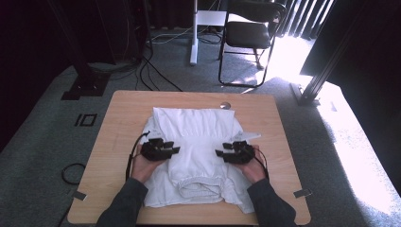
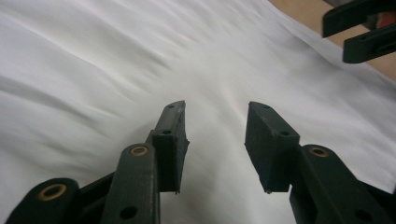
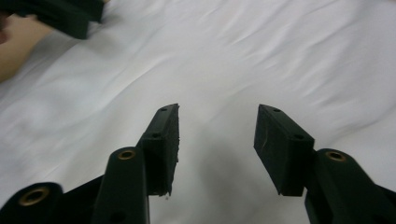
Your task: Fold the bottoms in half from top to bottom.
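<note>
A white garment, folded into a rough rectangle, lies on the middle of the wooden counter, its far edge close to the counter's far edge and its rolled near hem close to the near edge. A loose flap of the cloth sticks out toward the right edge of the counter.

The left gripper sits over the garment's left side, held in the person's left hand. In the left gripper view its jaws stand apart, nothing between them, white cloth beneath.

The right gripper sits over the garment's right side, in the right hand, pointing inward toward the left one. Its jaws are likewise parted and empty above the cloth.

A small round metal disc rests at the counter's far edge, just beyond the garment. A black chair stands on the grey floor behind the counter.
</note>
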Demonstrator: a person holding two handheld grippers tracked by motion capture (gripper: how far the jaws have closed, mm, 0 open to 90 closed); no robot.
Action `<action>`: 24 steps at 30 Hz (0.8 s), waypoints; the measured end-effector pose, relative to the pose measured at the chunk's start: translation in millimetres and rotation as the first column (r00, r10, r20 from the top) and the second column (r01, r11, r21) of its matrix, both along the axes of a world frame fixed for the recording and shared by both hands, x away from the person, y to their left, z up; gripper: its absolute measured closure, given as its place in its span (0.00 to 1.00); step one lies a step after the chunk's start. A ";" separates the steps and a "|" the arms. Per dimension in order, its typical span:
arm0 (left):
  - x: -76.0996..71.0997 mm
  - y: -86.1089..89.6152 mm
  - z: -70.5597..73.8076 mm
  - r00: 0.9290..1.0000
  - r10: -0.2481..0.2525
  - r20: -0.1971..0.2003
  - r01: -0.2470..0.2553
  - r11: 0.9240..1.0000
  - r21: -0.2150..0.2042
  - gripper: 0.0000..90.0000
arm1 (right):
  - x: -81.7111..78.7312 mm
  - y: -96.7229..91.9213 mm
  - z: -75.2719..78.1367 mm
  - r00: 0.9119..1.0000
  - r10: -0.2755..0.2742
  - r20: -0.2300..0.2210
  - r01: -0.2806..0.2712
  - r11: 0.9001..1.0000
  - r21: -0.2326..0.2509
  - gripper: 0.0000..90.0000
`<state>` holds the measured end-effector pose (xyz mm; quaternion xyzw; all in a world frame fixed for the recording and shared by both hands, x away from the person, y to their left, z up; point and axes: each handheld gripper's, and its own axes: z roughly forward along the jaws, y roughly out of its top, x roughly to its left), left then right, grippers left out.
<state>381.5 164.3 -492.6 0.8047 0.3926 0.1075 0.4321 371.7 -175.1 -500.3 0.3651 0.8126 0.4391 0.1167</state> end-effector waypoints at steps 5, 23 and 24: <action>47.5 9.1 -4.7 0.996 0.093 0.001 -0.093 0.995 0.024 0.60 | 67.6 2.2 2.3 0.994 -0.108 0.005 0.108 0.994 0.008 0.54; 59.7 24.4 -59.7 0.991 0.113 -0.069 -0.117 0.992 -0.049 0.63 | 82.4 14.8 -53.0 0.981 -0.183 -0.069 0.180 0.982 -0.053 0.54; 56.3 24.0 -59.8 0.992 0.111 -0.066 -0.114 0.992 -0.047 0.63 | 82.4 14.8 -53.0 0.981 -0.183 -0.069 0.180 0.982 -0.053 0.54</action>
